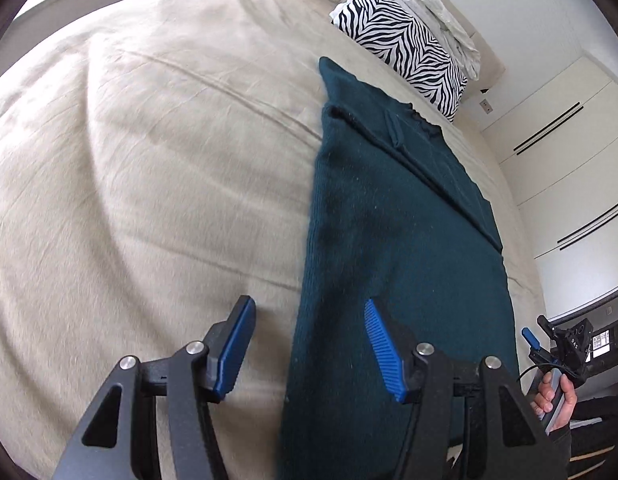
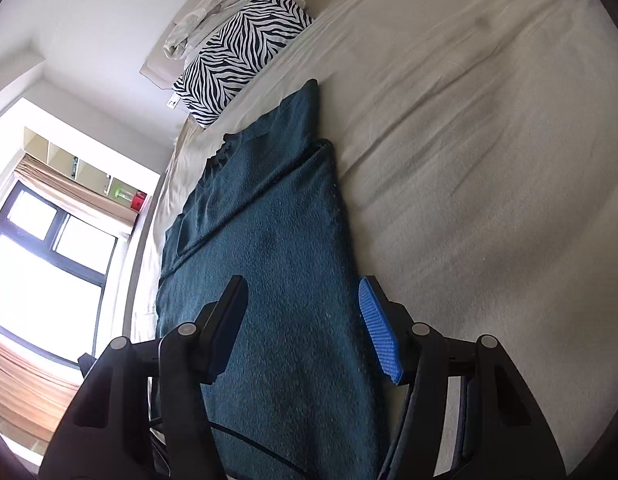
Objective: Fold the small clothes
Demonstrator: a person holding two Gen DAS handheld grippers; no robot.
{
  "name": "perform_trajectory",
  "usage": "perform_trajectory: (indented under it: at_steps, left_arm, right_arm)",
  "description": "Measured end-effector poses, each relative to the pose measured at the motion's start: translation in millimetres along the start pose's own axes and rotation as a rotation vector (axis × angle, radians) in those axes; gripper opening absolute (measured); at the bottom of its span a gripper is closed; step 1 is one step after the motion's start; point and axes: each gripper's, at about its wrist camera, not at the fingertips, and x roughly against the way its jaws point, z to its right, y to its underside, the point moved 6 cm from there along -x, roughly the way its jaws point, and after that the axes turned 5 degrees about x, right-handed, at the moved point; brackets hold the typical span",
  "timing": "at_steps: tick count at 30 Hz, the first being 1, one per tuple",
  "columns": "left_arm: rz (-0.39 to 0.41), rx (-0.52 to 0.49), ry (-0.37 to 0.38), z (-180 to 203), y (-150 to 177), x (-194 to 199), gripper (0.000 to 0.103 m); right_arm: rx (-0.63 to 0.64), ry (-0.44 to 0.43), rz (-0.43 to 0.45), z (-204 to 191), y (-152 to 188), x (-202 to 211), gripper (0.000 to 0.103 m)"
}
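A dark teal knitted garment (image 1: 389, 200) lies flat on the beige bed (image 1: 149, 160), folded lengthwise into a long strip with a flap laid over its far part. My left gripper (image 1: 309, 302) hovers open over the garment's near left edge, nothing between its blue pads. In the right wrist view the same garment (image 2: 269, 220) runs away from me, and my right gripper (image 2: 302, 280) stands open above its near end, holding nothing. The right gripper (image 1: 533, 338) also shows at the lower right of the left wrist view, in a person's hand (image 1: 553, 396).
A zebra-print pillow (image 1: 401, 40) with a crumpled off-white cloth (image 1: 437, 12) on it lies beyond the garment's far end, against the headboard. White wardrobe doors (image 1: 557, 140) stand past the bed's edge. A window (image 2: 49, 272) is on the other side. Bare sheet (image 2: 489, 160) spreads beside the garment.
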Motion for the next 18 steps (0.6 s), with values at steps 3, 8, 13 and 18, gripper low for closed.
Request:
perform_trajectory:
  at_steps: [3, 8, 13, 18]
  left_arm:
    - [-0.028, -0.006, -0.006, -2, 24, 6, 0.059]
    - [-0.065, -0.018, -0.014, -5, 45, 16, 0.058]
    - [-0.125, -0.077, -0.061, 0, 62, 16, 0.055]
    - [-0.148, -0.097, -0.087, 0, 69, 14, 0.044]
  right_arm:
    - [0.030, 0.015, -0.028, -4, 25, 8, 0.057]
    - [0.040, 0.059, -0.082, 0, 59, 19, 0.057]
    - [0.025, 0.076, -0.093, 4, 77, 34, 0.057]
    - [0.005, 0.112, -0.088, 12, 86, 59, 0.057]
